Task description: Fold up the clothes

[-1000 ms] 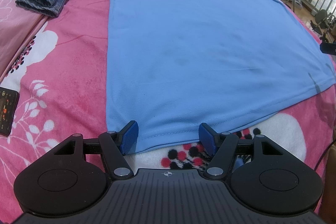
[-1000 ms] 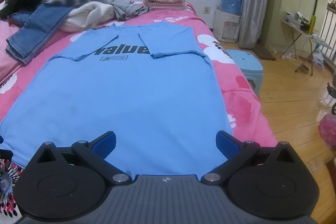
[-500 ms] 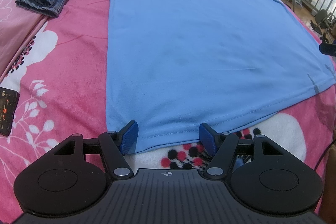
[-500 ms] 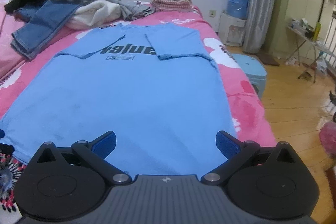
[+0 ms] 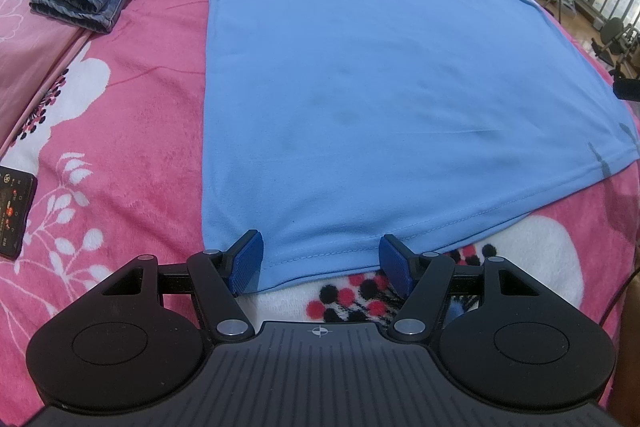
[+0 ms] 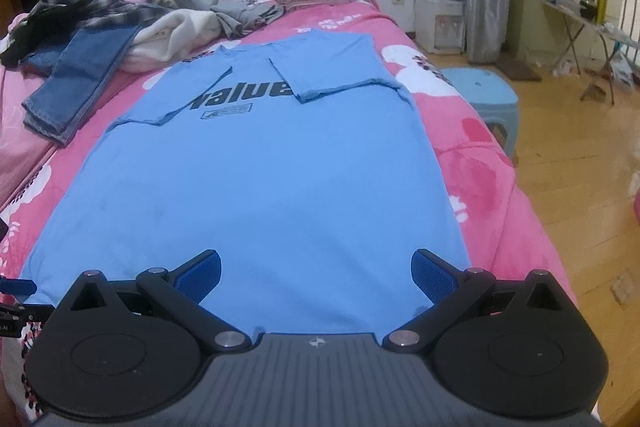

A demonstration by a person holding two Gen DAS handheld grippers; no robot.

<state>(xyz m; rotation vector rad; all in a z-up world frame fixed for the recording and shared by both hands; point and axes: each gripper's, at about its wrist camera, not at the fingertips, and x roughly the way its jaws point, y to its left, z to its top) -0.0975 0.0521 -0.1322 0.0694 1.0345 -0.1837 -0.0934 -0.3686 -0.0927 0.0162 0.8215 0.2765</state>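
Your left gripper (image 5: 322, 259) holds its jaws apart, the hem of the light blue cotton T-shirt (image 5: 384, 99) lying between them, unclamped. Your right gripper (image 6: 316, 273) also has its jaws spread wide above the same hem. Ahead of both jaws, the shirt lies flat on the pink floral bed blanket (image 5: 120, 147), sleeves folded inward, its black print reading "Value".

A home bedroom; pink floral bedspread (image 6: 472, 163), heaped clothes (image 6: 120, 15), water dispenser (image 6: 440, 15), wooden floor (image 6: 580, 163)
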